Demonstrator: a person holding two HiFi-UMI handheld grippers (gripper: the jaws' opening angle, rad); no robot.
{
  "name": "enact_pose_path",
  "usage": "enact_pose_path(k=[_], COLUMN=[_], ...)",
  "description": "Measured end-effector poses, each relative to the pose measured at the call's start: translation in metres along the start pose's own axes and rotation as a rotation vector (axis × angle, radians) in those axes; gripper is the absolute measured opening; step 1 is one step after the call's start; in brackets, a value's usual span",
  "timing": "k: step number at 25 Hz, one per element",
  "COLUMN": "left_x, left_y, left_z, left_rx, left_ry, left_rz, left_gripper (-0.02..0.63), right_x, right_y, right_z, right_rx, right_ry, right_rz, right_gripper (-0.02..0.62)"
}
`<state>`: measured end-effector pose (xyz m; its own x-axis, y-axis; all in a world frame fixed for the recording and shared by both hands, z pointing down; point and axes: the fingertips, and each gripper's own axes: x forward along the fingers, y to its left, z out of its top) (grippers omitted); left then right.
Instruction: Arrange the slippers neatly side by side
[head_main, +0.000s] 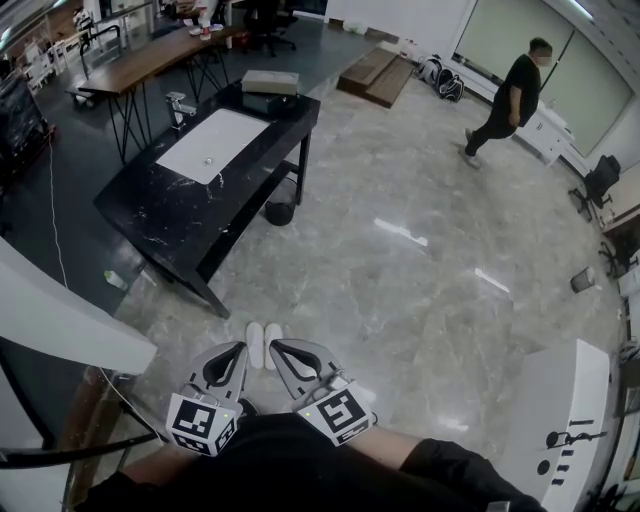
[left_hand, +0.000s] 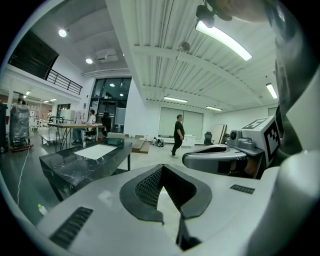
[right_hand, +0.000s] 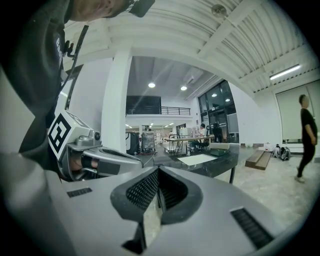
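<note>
Two white slippers lie close side by side on the marble floor, the left slipper (head_main: 255, 344) and the right slipper (head_main: 273, 343), toes pointing away from me. Both grey grippers hover just short of their heels. My left gripper (head_main: 240, 348) is shut with nothing in it, and so is my right gripper (head_main: 276, 346). In the left gripper view the jaws (left_hand: 162, 168) meet at the tips, with the right gripper (left_hand: 220, 157) alongside. The right gripper view shows its tips (right_hand: 158, 170) together and the left gripper (right_hand: 110, 162) beside it. Neither gripper view shows the slippers.
A black marble table (head_main: 170, 215) with a white sheet (head_main: 212, 145) stands ahead on the left, a dark round object (head_main: 279, 212) under it. A person (head_main: 508, 95) walks at the far right. A white cabinet (head_main: 560, 420) is at the lower right.
</note>
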<state>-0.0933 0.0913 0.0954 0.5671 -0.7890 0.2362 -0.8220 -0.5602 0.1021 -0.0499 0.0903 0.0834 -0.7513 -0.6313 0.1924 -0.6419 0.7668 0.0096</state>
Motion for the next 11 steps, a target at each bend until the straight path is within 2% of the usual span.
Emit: enact_pose_path(k=[11], left_x=[-0.0028], left_y=[-0.0054], left_z=[-0.0012], left_rx=[-0.007], left_ry=[-0.001], left_rz=[0.001], left_gripper=[0.000], right_x=[-0.0063], right_y=[-0.0012], right_z=[-0.0021], right_rx=[0.005], right_ry=[0.004], right_rz=[0.004], right_gripper=[-0.002])
